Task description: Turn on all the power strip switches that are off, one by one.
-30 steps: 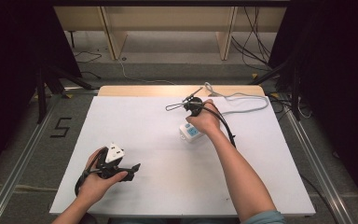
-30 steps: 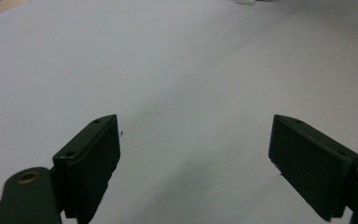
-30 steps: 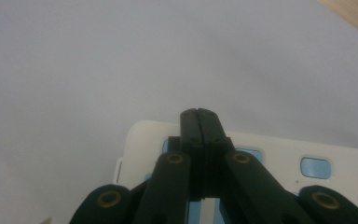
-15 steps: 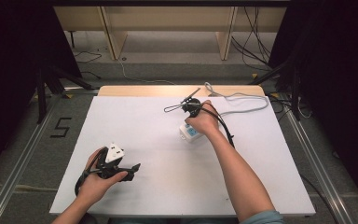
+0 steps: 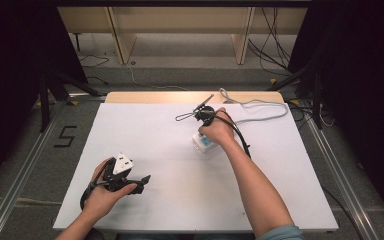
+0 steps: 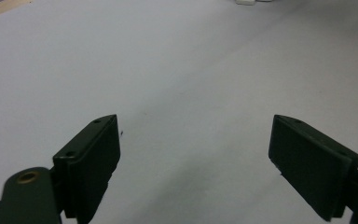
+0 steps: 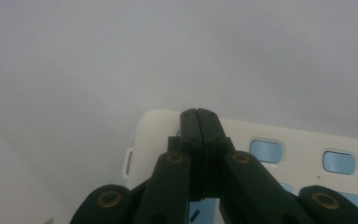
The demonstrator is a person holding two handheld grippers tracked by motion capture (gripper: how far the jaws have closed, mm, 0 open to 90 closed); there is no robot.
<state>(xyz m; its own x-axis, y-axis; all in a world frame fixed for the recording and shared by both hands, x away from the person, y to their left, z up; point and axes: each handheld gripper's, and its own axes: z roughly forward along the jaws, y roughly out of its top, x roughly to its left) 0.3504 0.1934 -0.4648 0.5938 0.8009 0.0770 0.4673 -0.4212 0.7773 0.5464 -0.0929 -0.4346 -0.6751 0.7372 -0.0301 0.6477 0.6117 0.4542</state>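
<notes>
— White table [image 5: 280, 200] from the high view: what has changed?
— Little. The right gripper [image 5: 203, 114] has stayed over the power strip [image 5: 202, 142] at the far middle, the hand creeping slightly nearer it. The left gripper [image 5: 130, 181] hasn't moved at the near left. Probably a press on the strip, not a lift.
— Left gripper view?
— Jaws wide apart, empty, bare table between; the strip just at the top edge [image 6: 247, 2].
— Right gripper view?
— Jaws pressed together, gripping nothing, tips [image 7: 198, 114] over the strip's [image 7: 298, 140] end beside its blue sockets. Contact I cannot tell.
</notes>
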